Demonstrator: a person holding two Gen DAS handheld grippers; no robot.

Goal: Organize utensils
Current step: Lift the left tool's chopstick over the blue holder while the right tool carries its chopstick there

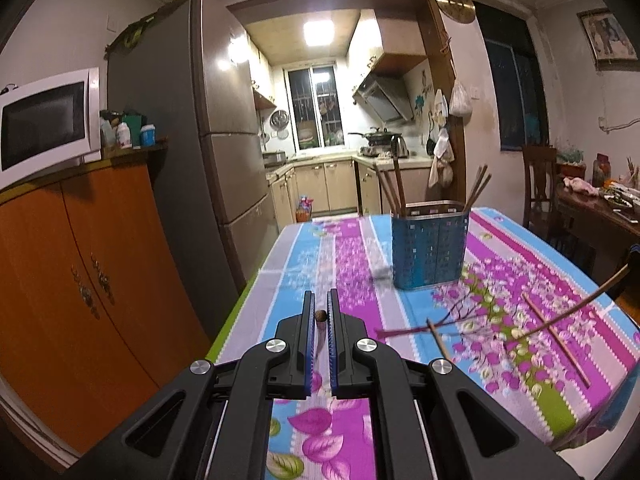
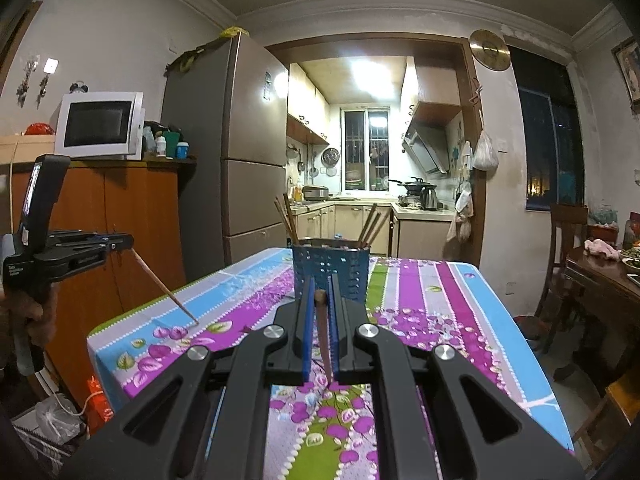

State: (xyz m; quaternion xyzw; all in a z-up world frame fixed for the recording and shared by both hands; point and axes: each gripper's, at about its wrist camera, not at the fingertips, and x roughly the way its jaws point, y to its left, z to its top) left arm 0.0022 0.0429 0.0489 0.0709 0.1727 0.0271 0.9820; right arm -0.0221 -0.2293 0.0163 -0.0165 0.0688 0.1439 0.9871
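The left hand-held gripper (image 1: pixel 321 308) is clenched on a brown chopstick (image 1: pixel 321 316), whose round end shows between the blue pads near the fingertips; in the right wrist view that same left hand-held gripper (image 2: pixel 130 243) sits at nine o'clock, with its chopstick (image 2: pixel 164 288) slanting down toward five o'clock until its tip meets the flowered cloth of the desk (image 2: pixel 440 300). The right hand-held gripper (image 2: pixel 320 294) is likewise clamped on a second chopstick (image 2: pixel 323 336), which runs back between the pads toward the camera, its blunt end poking up near the tips. The blue perforated utensil holder (image 1: pixel 430 252) stands upright on the desk at about one o'clock from the left fingertips, well apart from them, with several chopsticks (image 1: pixel 478 190) leaning out of its top. In the right wrist view the utensil holder (image 2: pixel 332 270) lies straight ahead at twelve o'clock, just behind the fingertips. Two loose chopsticks lie on the cloth at four o'clock of the left view: a short one (image 1: pixel 439 340) and a longer one (image 1: pixel 556 340). A thin curved stick (image 1: pixel 568 312) arcs over them toward the right edge. A person's hand (image 2: pixel 28 312) grips the left handle at the left edge of the right wrist view.
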